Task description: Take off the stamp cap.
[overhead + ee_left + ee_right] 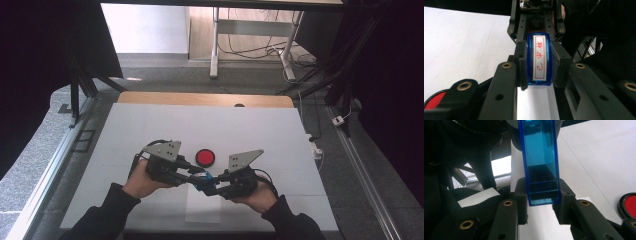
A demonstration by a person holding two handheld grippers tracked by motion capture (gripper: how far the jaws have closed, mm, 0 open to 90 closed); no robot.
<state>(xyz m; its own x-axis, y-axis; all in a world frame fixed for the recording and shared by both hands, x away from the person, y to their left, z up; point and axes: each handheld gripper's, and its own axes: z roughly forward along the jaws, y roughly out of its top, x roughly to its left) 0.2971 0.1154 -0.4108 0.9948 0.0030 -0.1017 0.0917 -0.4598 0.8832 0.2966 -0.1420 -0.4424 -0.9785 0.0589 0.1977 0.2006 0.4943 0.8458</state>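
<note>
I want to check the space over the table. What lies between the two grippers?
In the high view the blue stamp bridges the left gripper and right gripper; both clamp it.

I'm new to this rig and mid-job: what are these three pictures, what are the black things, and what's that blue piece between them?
A person at a table holds a hand-held two-jaw tool in each hand: the left gripper and the right gripper.

The high view looks down from above. The other two come from cameras riding on each gripper, looking along its own black jaws.

On the white table lies a round red ink pad in a black rim, plus a slip of white paper near the person.

Between the grippers is a blue translucent stamp with a white label of red characters. Both grippers are shut on it, one at each end.
</note>
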